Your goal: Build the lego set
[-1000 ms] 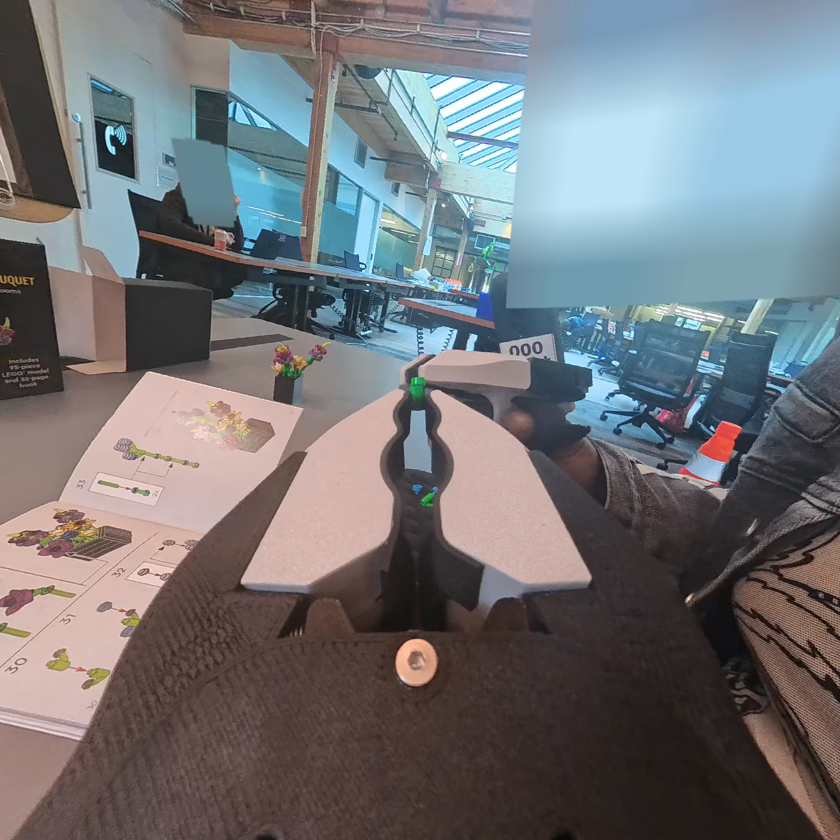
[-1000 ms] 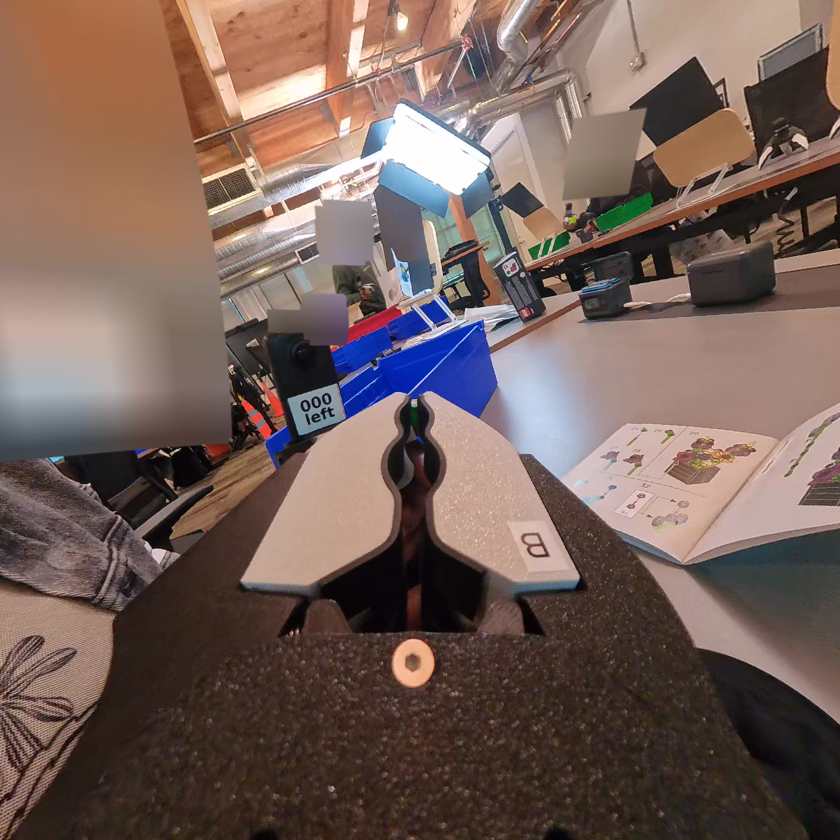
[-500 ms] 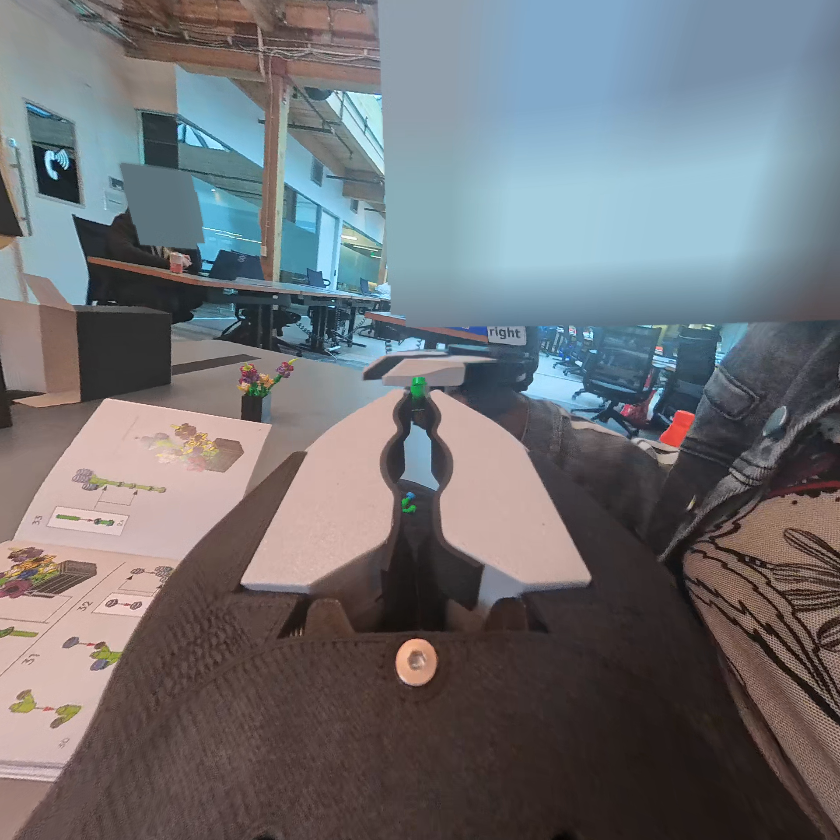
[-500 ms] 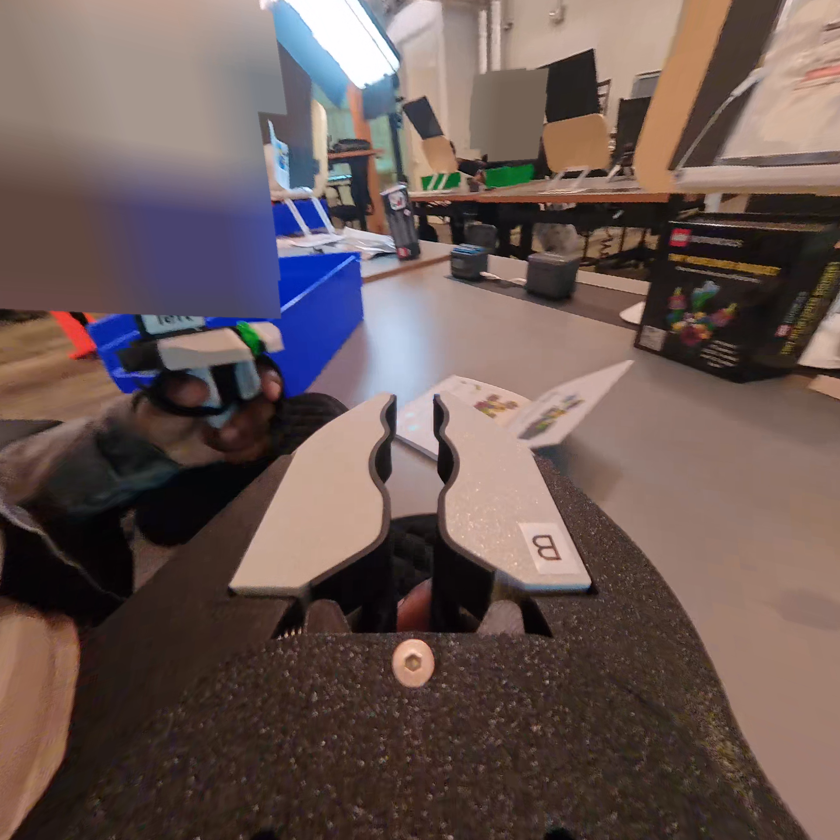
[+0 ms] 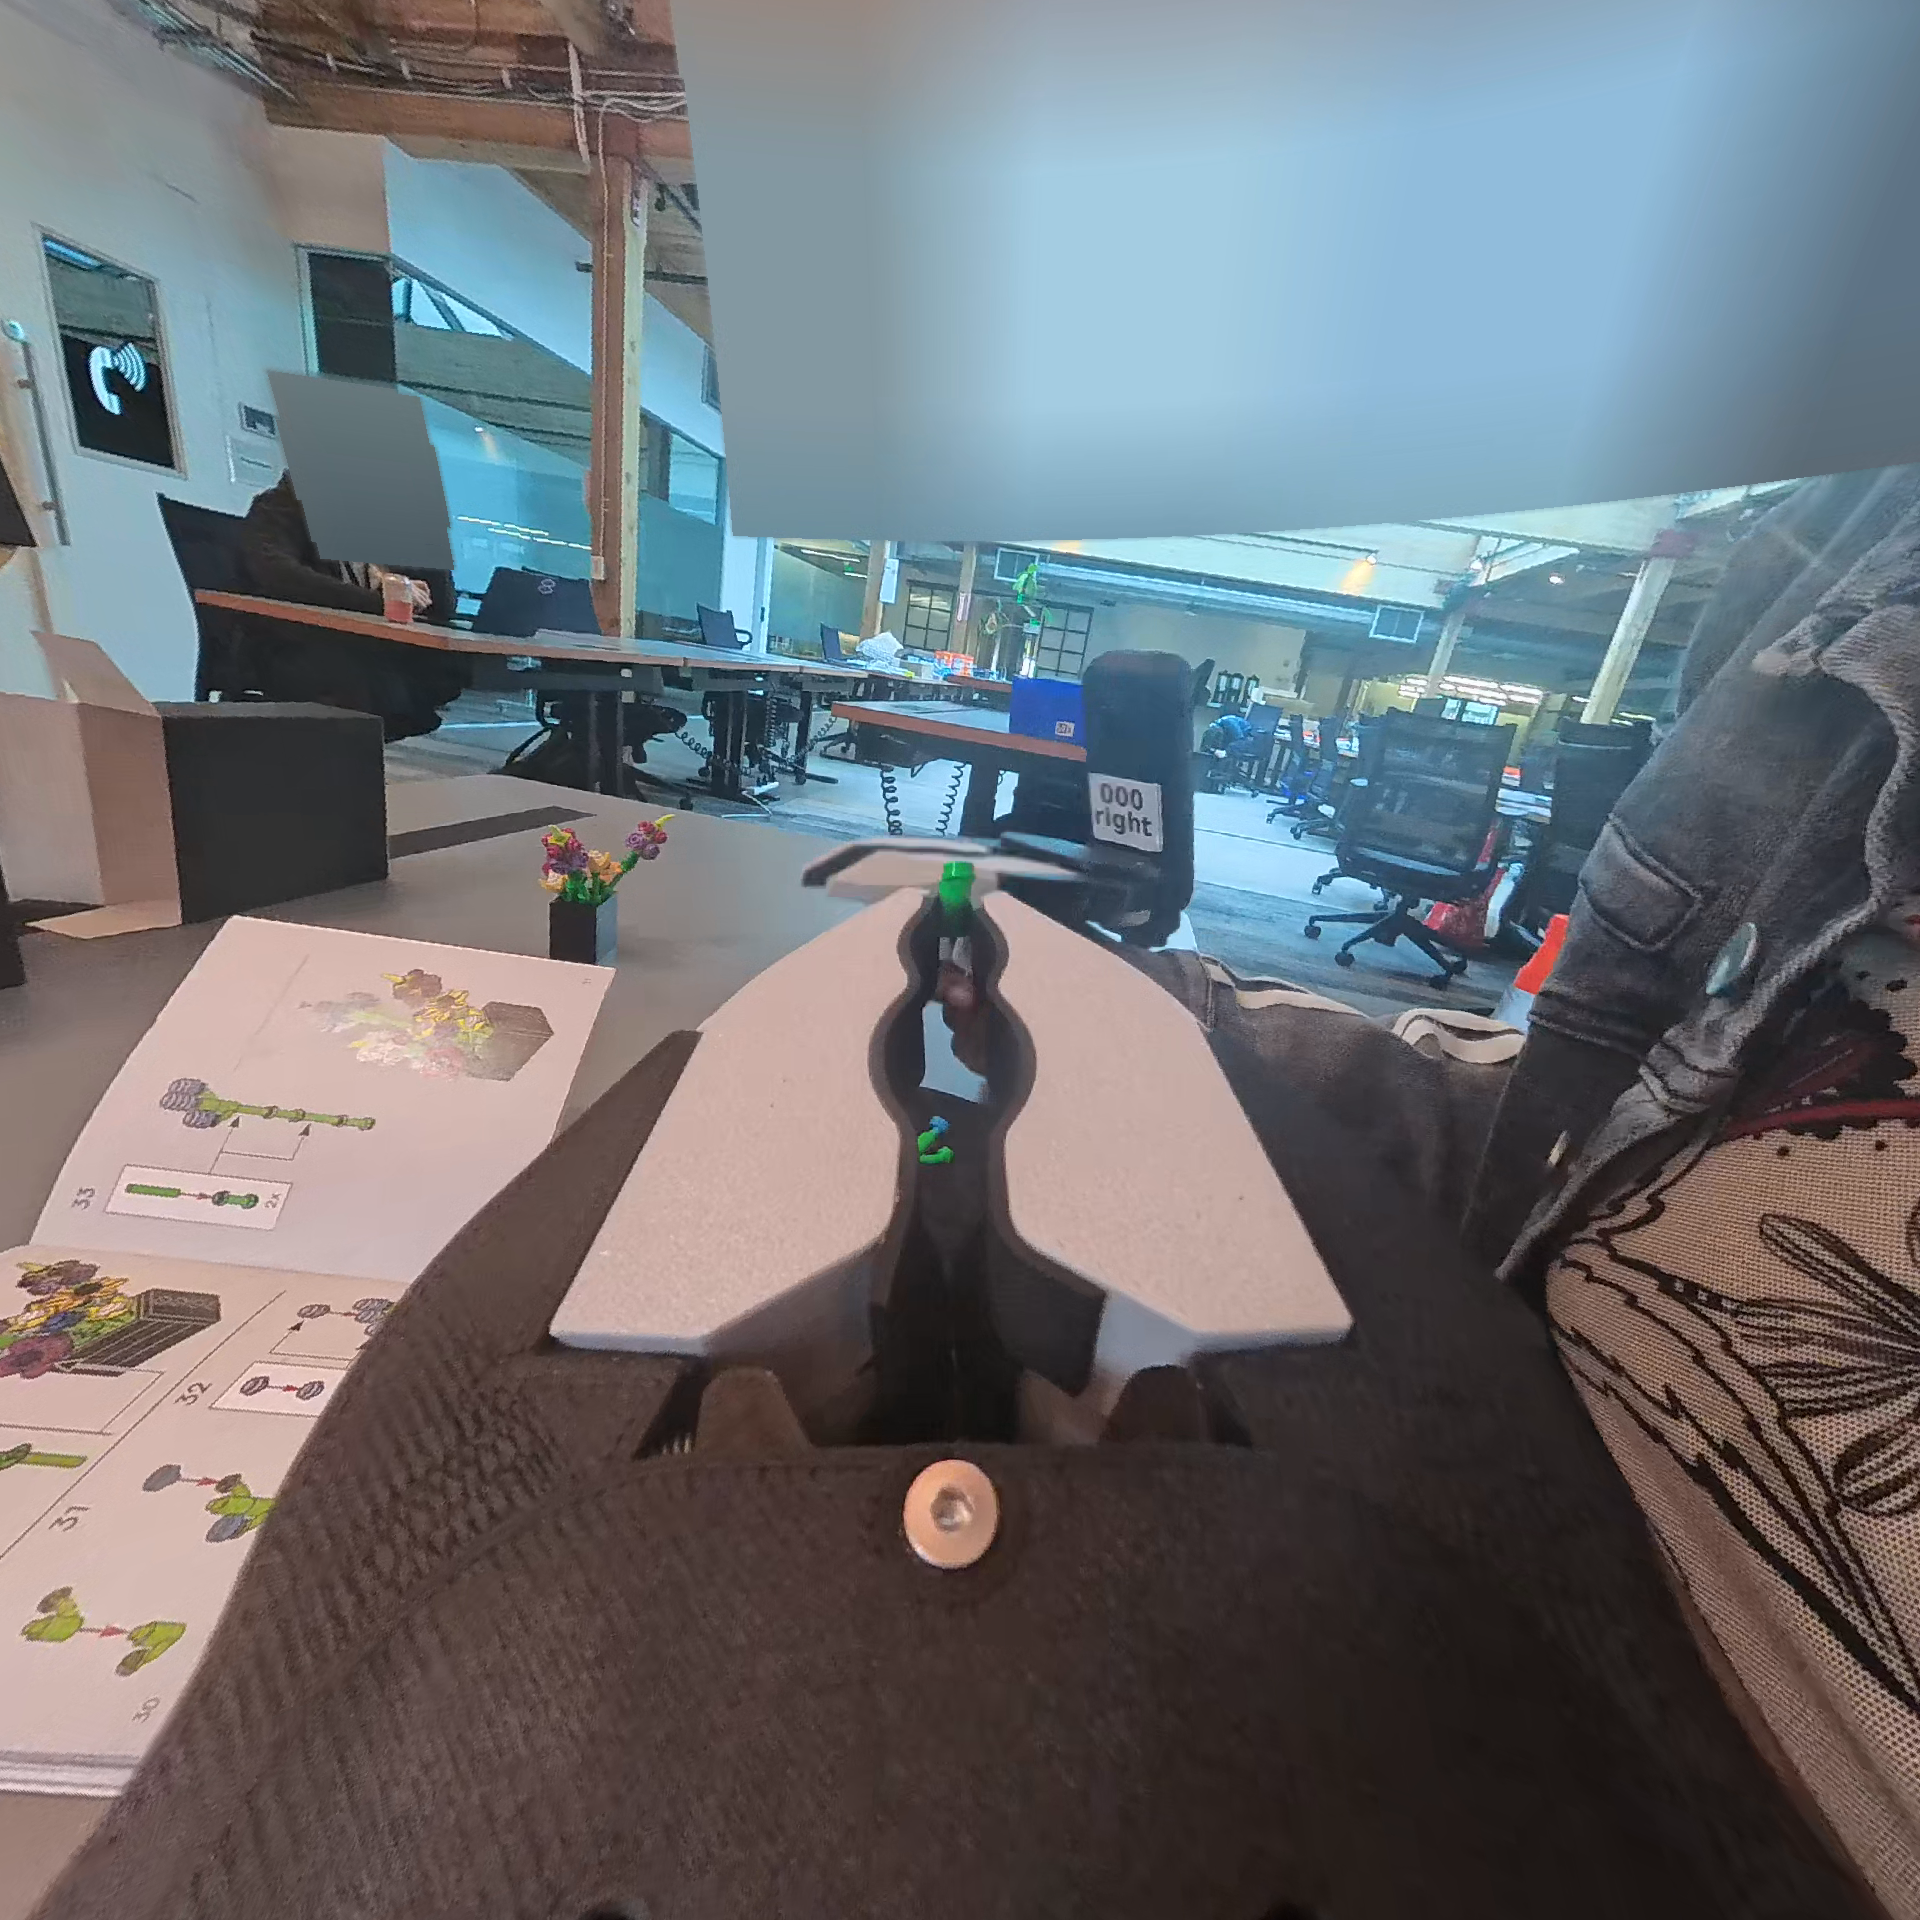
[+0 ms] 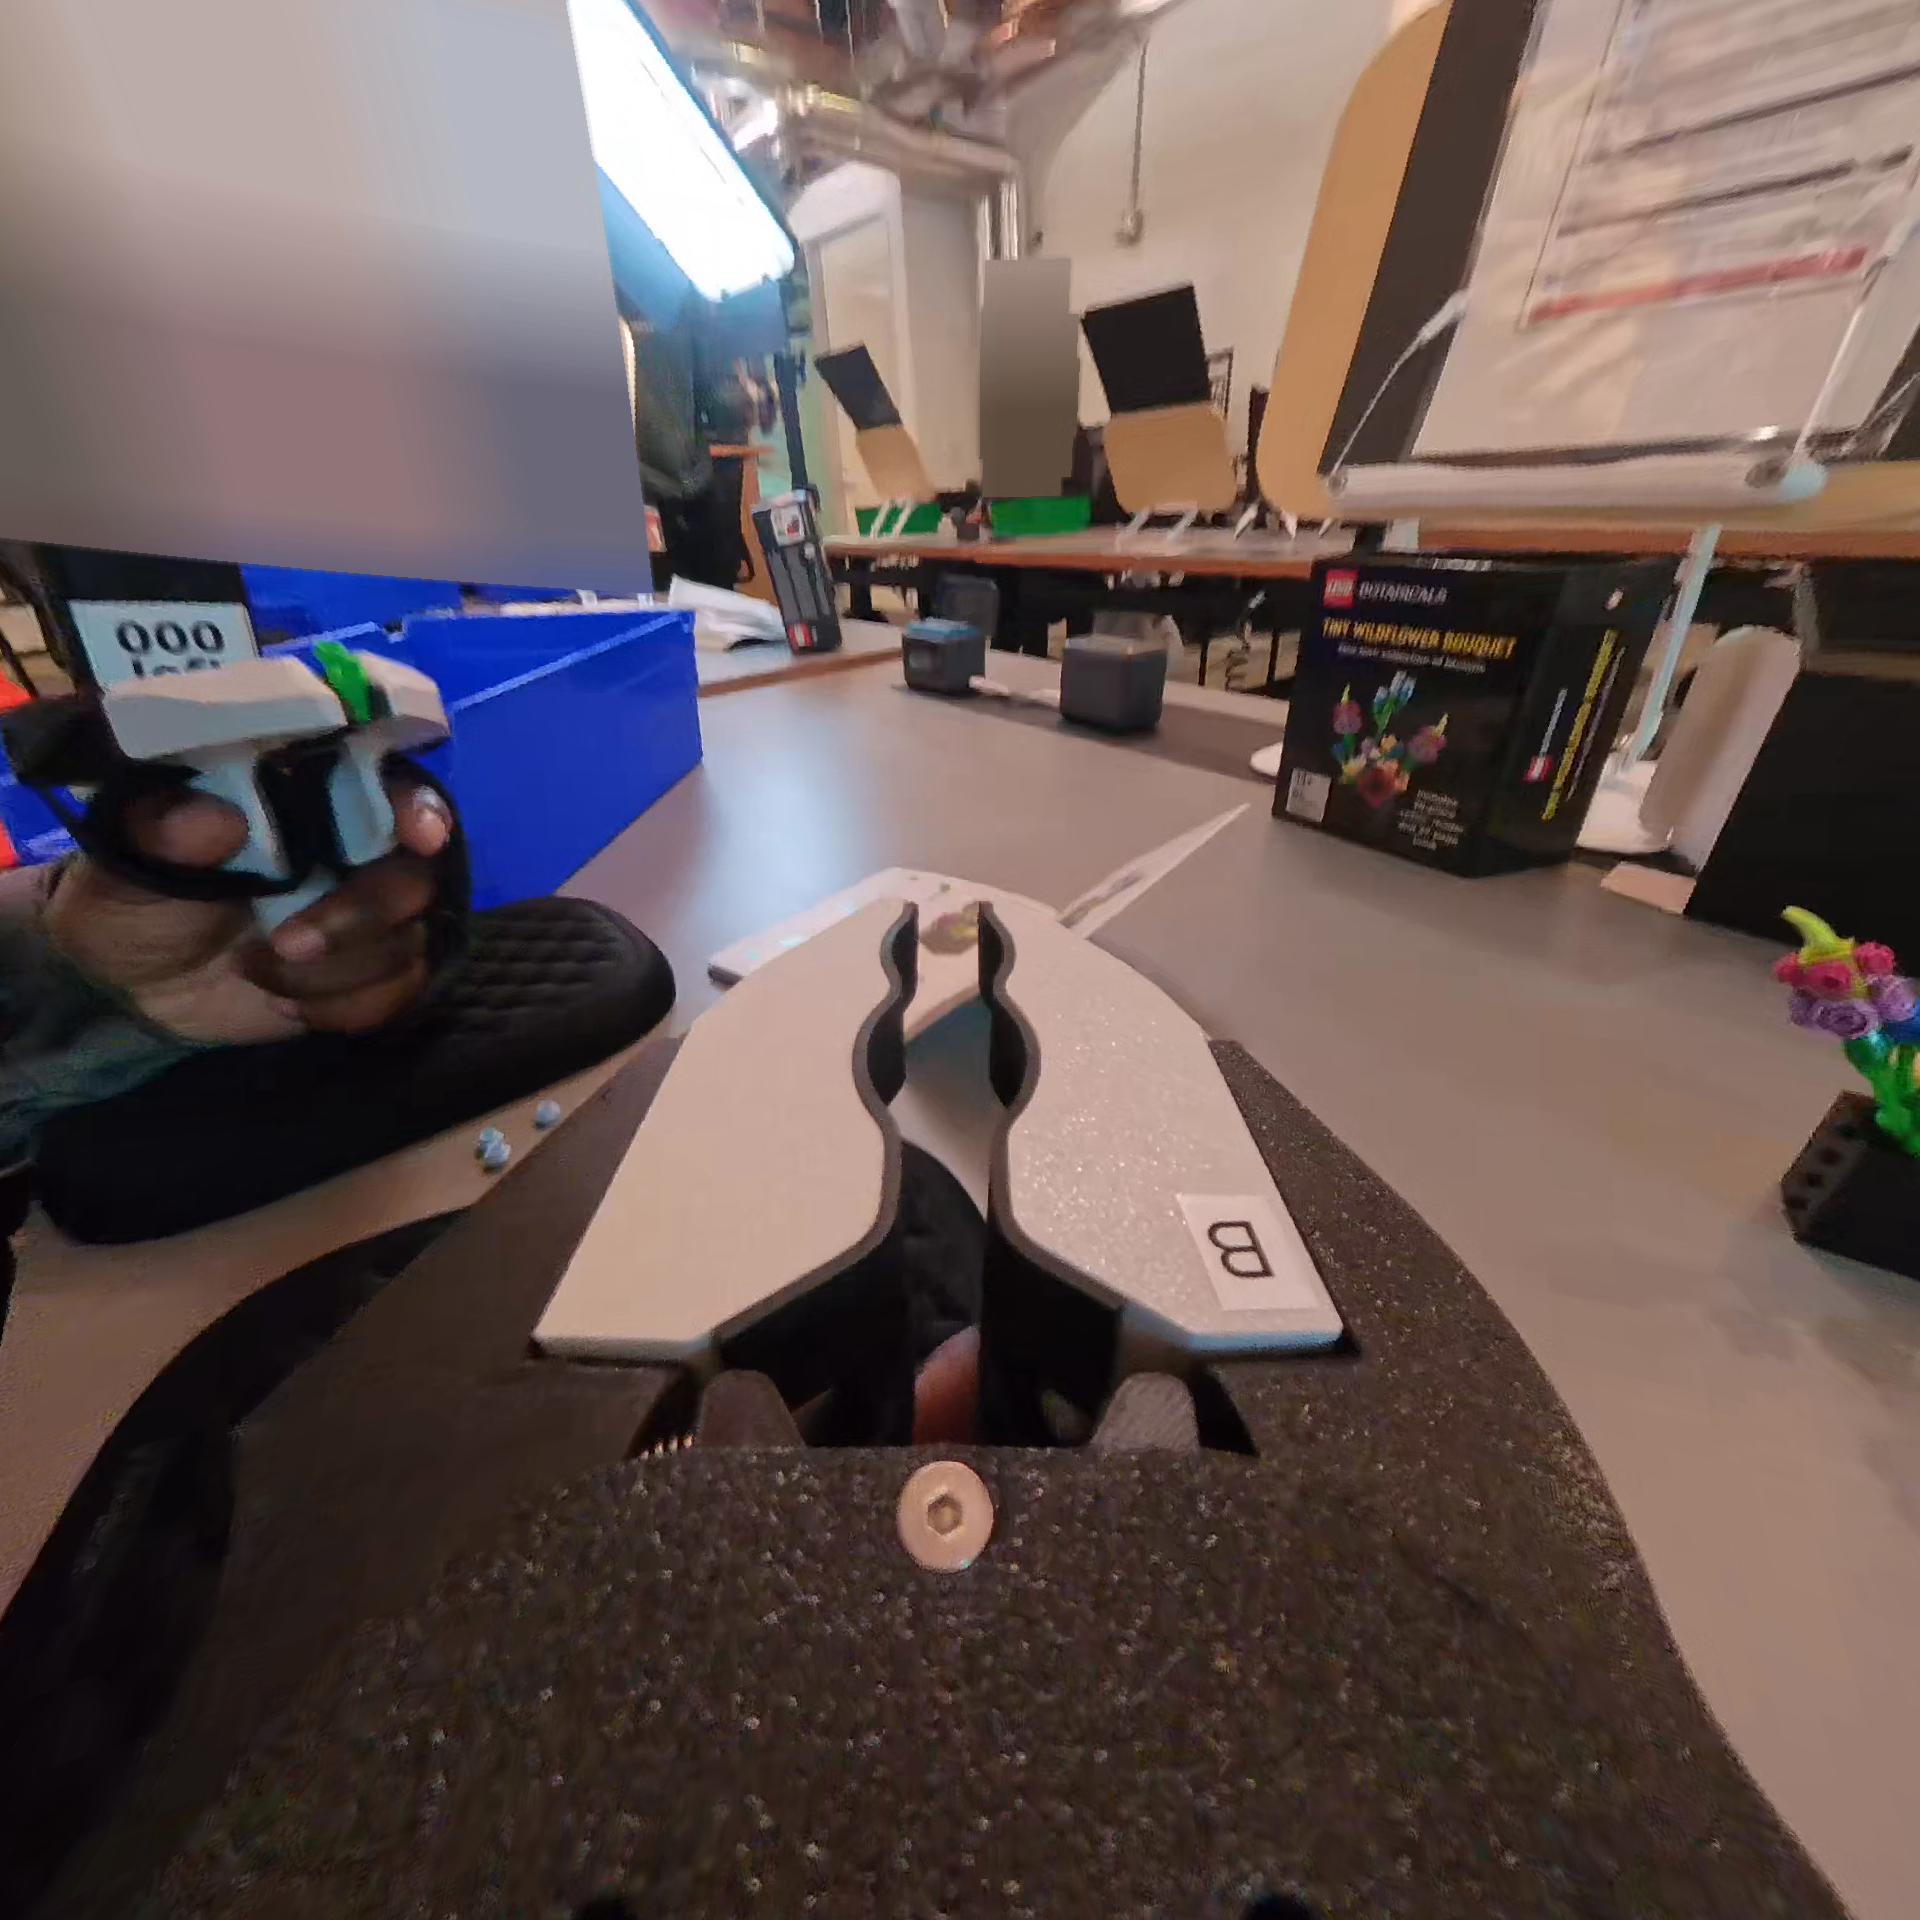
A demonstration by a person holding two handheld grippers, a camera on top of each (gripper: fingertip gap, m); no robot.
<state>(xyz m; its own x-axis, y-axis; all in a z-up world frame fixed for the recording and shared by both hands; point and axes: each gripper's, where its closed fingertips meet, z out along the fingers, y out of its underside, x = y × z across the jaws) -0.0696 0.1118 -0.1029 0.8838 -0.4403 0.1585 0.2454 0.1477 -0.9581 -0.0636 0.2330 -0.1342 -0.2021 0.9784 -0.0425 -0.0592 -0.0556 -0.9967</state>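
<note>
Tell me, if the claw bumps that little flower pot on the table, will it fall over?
Probably, yes. The flower pot has a small black base with tall blooms stacked above, so it looks top-heavy and apt to tip. It seems light, so a nudge may slide it across the smooth grey table. The thin stems could snap apart.

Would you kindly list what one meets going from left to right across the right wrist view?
Left tongs pinching a green piece → blue bin → instruction booklet → black set box → flower model in its black pot.
</note>
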